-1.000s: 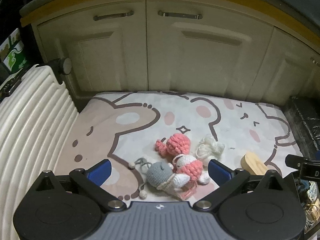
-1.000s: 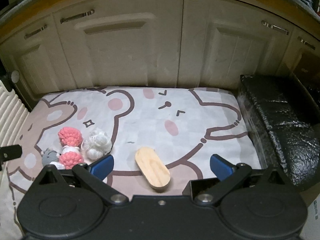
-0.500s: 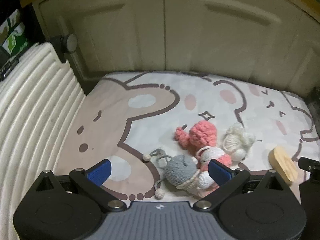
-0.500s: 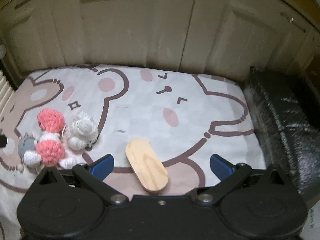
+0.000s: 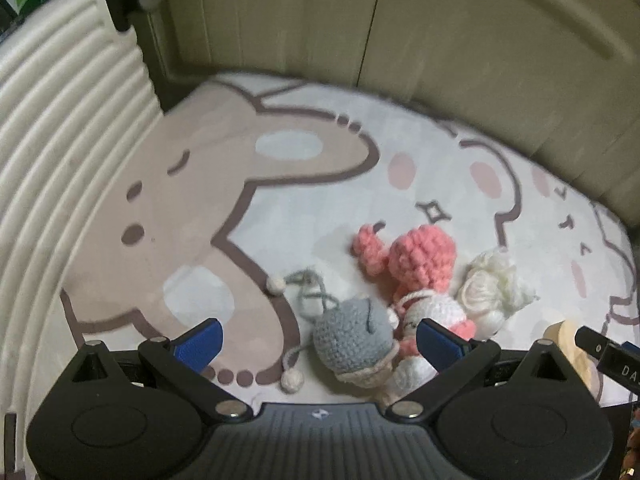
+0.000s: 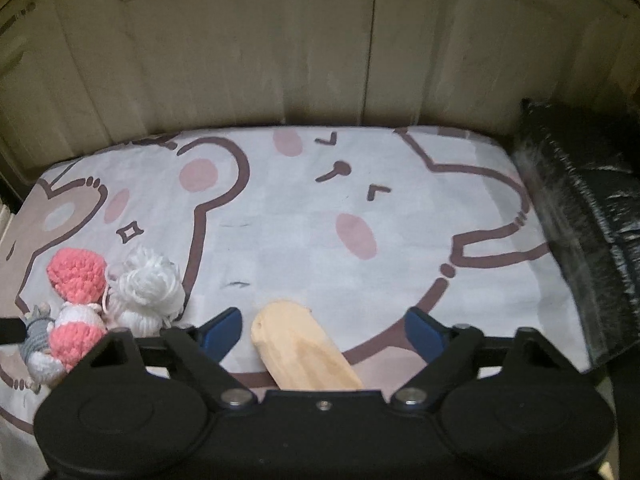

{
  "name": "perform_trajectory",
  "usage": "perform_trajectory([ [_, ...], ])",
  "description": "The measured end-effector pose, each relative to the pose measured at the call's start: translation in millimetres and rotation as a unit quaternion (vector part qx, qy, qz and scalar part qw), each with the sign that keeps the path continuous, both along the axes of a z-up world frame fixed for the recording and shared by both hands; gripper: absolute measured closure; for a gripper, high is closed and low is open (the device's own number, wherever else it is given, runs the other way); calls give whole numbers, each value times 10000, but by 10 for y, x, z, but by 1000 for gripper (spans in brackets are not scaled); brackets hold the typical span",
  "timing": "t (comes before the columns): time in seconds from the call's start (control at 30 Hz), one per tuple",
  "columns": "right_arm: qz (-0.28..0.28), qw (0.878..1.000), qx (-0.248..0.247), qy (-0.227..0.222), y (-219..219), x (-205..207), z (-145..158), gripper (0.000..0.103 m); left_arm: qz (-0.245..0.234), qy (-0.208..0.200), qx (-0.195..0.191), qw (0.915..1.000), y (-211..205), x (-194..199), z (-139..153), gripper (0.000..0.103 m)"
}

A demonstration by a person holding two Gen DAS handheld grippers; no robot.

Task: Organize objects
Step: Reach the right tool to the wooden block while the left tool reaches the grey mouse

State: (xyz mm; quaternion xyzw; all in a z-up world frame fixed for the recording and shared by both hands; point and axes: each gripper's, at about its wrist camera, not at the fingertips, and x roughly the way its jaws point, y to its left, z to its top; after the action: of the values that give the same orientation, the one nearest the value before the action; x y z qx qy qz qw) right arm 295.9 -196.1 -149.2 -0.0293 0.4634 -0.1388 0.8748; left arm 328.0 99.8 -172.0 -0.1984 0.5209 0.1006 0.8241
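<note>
On the cartoon-bear mat (image 6: 304,216), in front of the cream cupboard doors (image 6: 280,60), the left gripper (image 5: 318,338) stands with its 2 blue-tipped fingers wide apart and empty, low over a huddle of crocheted toys: a grey crochet toy (image 5: 352,338) with trailing cords and pompoms lies between the fingers, closer to the right one, pressed against a pink and white doll (image 5: 424,268), with a white yarn bundle (image 5: 492,292) just beside that. These look light, soft and squashy, unlikely to slip or break; the risk is the loose cords snagging or a neighbour coming up with it, so the round grey body seems the best hold, clear of the strings. The right gripper (image 6: 322,330) is likewise spread open and holds nothing, with a wooden oval piece (image 6: 298,350) lying flat between its fingers, nearer the left one. That piece looks stiff, smooth and light, and probably wants pinching across its narrow width.
</note>
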Motion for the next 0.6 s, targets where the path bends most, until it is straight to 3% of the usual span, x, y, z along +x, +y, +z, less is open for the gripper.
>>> perform_trajectory([
  [0.17,167,9993,141,288,-24,72,-121,37,6,103,-320,9994,-7,41,-111,1],
  [0.37,341,9982,362,322,-70,98,-158,37,343,240,-649,9970,5,96,-201,2],
  [0.47,413,9978,399,318,-94,105,-155,38,662,228,-850,9939,85,101,-200,12],
  [0.6,494,9970,474,369,-133,107,-139,39,941,279,-1092,9892,201,88,-214,13],
])
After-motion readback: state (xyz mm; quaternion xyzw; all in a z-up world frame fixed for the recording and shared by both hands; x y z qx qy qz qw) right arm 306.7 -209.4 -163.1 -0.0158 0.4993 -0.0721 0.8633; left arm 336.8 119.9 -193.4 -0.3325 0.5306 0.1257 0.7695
